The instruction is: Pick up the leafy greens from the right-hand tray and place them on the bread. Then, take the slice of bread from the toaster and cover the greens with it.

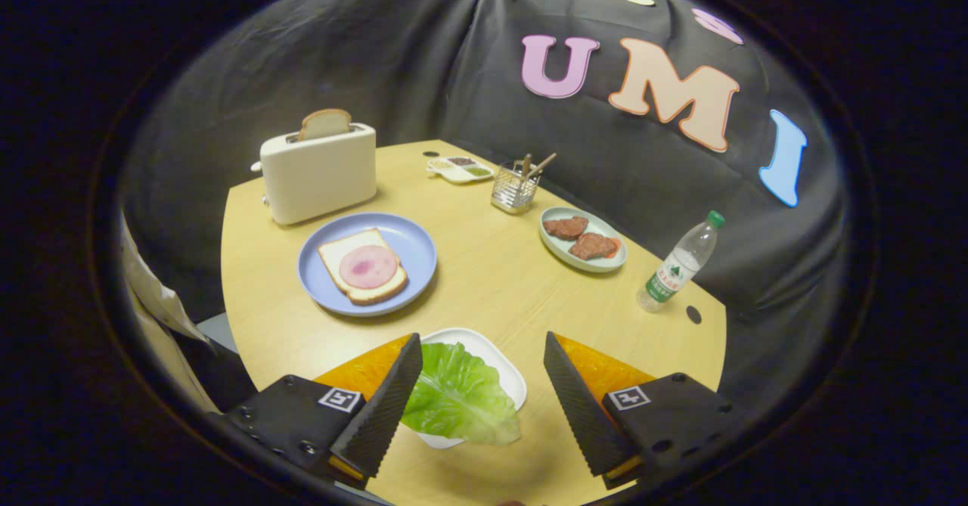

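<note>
A green lettuce leaf (457,396) lies on a white tray (505,370) between my fingers, closer to the left finger. My gripper (481,339) is open and holds nothing. Beyond the fingers, a blue plate (414,245) carries a slice of bread (363,270) topped with a round pink ham slice (368,266). Farther back stands a cream toaster (318,173) with a slice of bread (325,123) sticking up from its slot.
A pale green plate (605,264) with two meat pieces sits beyond the right finger. A wire utensil holder (516,187) and a small condiment dish (460,169) stand near the far wall. A water bottle (678,262) stands at the table's right edge.
</note>
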Demonstrator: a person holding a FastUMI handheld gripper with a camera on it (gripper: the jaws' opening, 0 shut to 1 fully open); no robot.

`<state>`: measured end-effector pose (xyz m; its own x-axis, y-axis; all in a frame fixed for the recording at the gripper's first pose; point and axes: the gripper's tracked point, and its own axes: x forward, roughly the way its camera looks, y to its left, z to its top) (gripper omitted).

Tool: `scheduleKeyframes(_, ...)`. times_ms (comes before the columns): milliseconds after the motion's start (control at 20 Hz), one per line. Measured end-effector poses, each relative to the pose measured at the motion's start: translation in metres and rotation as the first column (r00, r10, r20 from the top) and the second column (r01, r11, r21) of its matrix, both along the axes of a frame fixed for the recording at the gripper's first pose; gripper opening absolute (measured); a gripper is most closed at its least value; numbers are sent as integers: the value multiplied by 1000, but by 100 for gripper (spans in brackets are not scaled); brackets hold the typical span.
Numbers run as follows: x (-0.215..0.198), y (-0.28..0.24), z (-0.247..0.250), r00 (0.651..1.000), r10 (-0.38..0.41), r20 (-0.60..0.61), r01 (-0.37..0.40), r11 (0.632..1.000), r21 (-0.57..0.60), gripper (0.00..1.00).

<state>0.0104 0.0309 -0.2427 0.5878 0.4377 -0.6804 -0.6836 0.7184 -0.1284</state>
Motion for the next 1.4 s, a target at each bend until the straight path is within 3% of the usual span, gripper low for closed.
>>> scheduleKeyframes(700,-19,-4,-95,966,-15,-256,-6,997,-79,100)
scheduleKeyframes(1000,-30,-1,-106,934,-45,-353,18,997,-79,59)
scheduleKeyframes(1350,-33,2,-98,947,-64,-314,35,995,-97,8)
scheduleKeyframes(1400,-35,6,-97,948,-63,-311,36,995,-92,8)
